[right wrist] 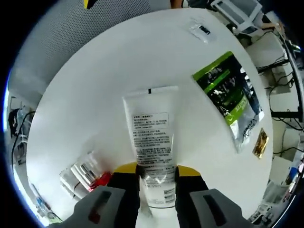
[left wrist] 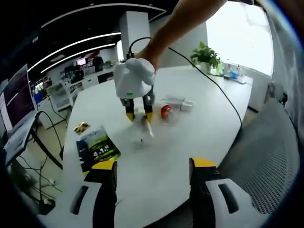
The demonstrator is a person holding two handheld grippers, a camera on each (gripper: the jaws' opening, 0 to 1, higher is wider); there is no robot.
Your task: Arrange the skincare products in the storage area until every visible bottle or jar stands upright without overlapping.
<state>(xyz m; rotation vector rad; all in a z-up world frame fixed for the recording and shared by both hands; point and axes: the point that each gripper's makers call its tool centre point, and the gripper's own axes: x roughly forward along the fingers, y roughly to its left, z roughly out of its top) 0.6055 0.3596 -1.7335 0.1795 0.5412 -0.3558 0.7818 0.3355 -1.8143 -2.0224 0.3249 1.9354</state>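
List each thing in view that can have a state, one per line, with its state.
white tube: held off the table, clamped between the right gripper's jaws.
right gripper: shut on the white tube.
left gripper: open, jaws apart, holding nothing.
red-capped item: lying on the table, not upright.
green packet: lying flat.
small gold packet: lying flat beside the green packet.

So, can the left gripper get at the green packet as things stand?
Probably yes. The left gripper is open and holds nothing, and the green packet lies flat on the white table just ahead of its left jaw, with nothing between them.
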